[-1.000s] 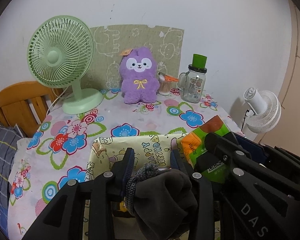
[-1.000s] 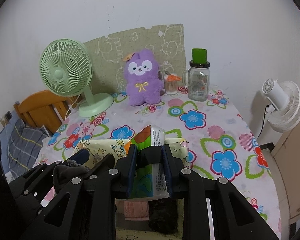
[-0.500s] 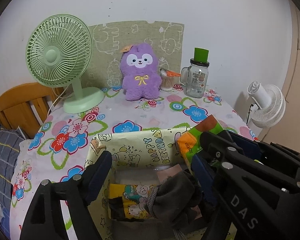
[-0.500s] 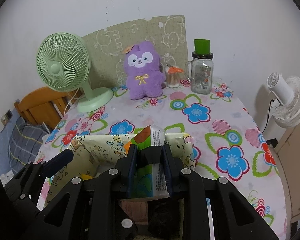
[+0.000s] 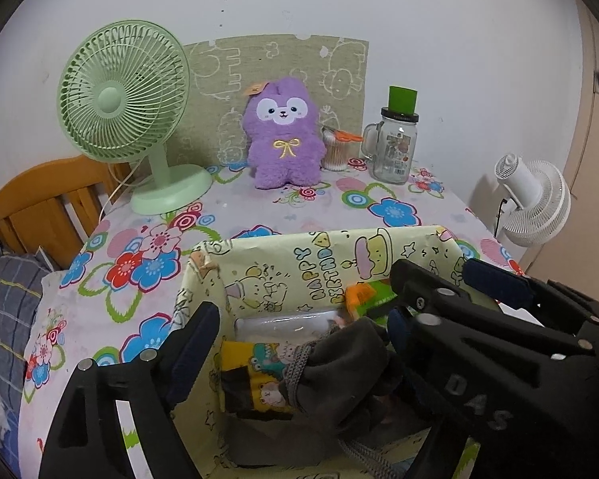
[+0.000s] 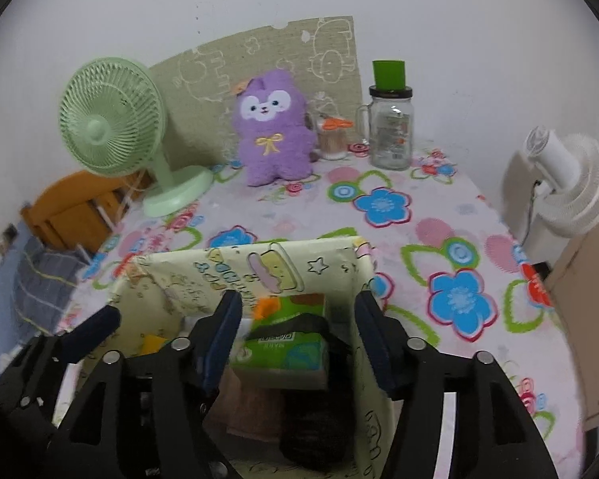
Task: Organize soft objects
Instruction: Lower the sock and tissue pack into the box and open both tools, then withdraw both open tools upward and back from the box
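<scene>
On the floral bench [image 5: 283,219], a green fan [image 5: 123,95] stood at 10 o'clock, a purple plush [image 5: 283,135] at 12, a jar [image 5: 395,147] at 1. Both grippers hung over the box [image 5: 319,255]. The left gripper [image 5: 299,335], earlier clenched on the grey sock [image 5: 339,375], was opening, sock released inside. The right gripper [image 6: 297,319] was opening; its green tissue pack [image 6: 283,343] had dropped into the box.

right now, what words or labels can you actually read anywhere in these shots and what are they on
"HAPPY BIRTHDAY" on the inner wall of the storage box, the last letters partly hidden.
"DAS" on the body of the right gripper, seen from the left wrist view.
Tissue pack: printed label, too blurred to read.
Glass jar: label too small to read.
Yellow cartoon pack in the box: no readable text.
</scene>
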